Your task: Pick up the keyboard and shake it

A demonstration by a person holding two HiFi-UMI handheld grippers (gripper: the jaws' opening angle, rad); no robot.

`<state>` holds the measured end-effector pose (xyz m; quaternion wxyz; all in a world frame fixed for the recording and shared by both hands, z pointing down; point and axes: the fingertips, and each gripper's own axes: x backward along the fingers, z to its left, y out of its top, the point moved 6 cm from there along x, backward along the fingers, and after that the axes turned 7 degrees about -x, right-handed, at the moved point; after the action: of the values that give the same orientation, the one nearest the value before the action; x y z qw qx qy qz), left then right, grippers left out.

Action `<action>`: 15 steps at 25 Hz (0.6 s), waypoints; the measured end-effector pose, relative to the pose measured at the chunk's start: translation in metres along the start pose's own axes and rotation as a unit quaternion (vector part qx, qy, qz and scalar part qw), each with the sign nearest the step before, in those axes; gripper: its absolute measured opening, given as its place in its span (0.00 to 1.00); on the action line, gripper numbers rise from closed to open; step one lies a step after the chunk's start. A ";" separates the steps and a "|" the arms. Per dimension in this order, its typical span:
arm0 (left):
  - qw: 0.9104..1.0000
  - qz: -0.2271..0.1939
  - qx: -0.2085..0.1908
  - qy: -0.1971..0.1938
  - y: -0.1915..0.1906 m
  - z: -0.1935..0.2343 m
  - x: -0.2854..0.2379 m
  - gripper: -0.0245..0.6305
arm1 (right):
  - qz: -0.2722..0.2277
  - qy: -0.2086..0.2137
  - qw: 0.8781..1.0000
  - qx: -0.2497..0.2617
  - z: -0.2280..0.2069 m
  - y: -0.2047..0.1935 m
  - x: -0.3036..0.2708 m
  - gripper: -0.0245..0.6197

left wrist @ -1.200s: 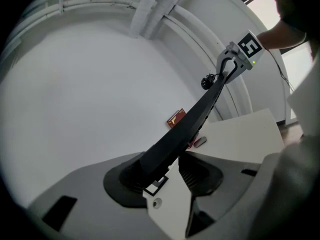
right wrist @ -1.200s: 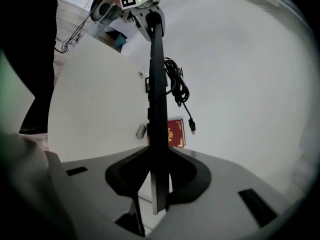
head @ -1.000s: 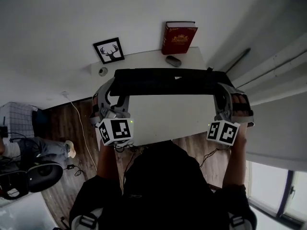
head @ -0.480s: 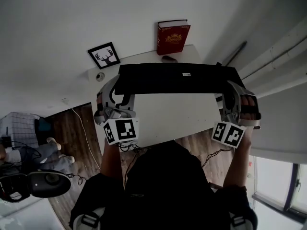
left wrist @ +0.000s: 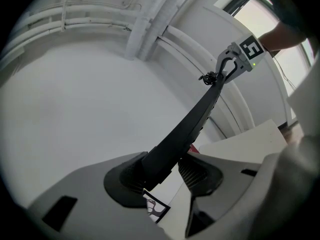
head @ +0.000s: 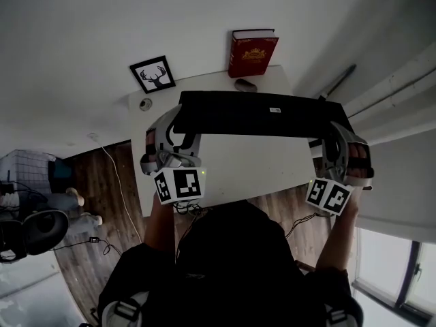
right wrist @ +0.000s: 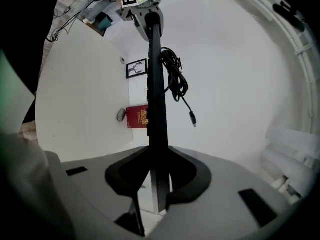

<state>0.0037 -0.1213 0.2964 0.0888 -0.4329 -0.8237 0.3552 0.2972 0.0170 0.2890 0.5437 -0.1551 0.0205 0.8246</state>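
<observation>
Head view: long flat black keyboard (head: pixel 262 114) is held clear above the white desk (head: pixel 238 172), left hand-held gripper (head: pixel 176 129) and right hand-held gripper (head: pixel 332 142) each clamped on 1 end. Probably the shaking step; the next move needs a firm grip and short swings.

Soft even daylight; strong fisheye edges; sharp.

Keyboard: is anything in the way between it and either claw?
Nothing visible. The left claw and right claw each clamp directly on one end of the keyboard, held in the air above the desk; only its own cable dangles beside it.
</observation>
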 end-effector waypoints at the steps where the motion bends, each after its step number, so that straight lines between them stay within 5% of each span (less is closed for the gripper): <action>1: 1.000 0.002 -0.002 0.001 -0.002 -0.001 0.002 0.33 | -0.003 0.001 1.000 0.001 0.002 0.001 -0.001 0.21; 15: 0.991 0.114 0.011 0.071 -0.057 0.023 0.073 0.32 | -0.127 0.044 0.991 0.025 0.022 0.082 -0.036 0.21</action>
<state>-0.0883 -0.0975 0.3058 0.1102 -0.5470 -0.7569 0.3403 0.2313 -0.0438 0.3090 0.6465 -0.1788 0.0456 0.7403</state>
